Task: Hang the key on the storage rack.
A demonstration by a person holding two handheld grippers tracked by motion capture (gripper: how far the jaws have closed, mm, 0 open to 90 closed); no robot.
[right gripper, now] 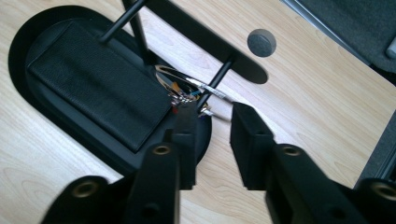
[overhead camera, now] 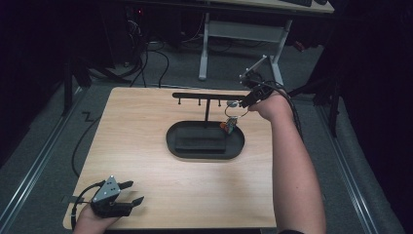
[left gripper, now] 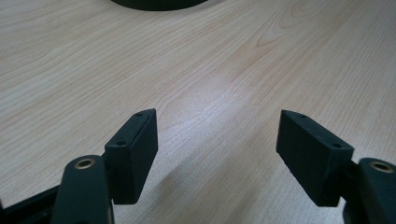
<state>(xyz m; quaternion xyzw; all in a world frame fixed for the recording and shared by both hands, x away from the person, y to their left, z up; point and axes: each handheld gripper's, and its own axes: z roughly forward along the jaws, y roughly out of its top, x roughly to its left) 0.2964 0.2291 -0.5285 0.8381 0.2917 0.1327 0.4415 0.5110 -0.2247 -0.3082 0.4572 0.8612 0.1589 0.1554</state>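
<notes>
Right gripper (overhead camera: 247, 103) hovered at the stand's (overhead camera: 207, 96) right end, upper right of frame, jaws parted beside a hanging ring, possibly keys (right gripper: 187, 88), over the black tray (overhead camera: 204, 157). Left gripper (overhead camera: 130, 192) rested lower left, jaws wide apart.

Looks like a lab or test setup, not a home

Dark room, grey carpet floor (overhead camera: 34, 141), loose cables (overhead camera: 146, 58), a white-legged desk (overhead camera: 243, 34) behind the wooden table (overhead camera: 146, 126), floor rails (overhead camera: 29, 170).

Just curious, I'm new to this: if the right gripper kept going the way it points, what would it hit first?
Probably the keys hanging from the rack's end peg, just ahead of the right gripper; the tray lies below. Depth is unclear.
</notes>
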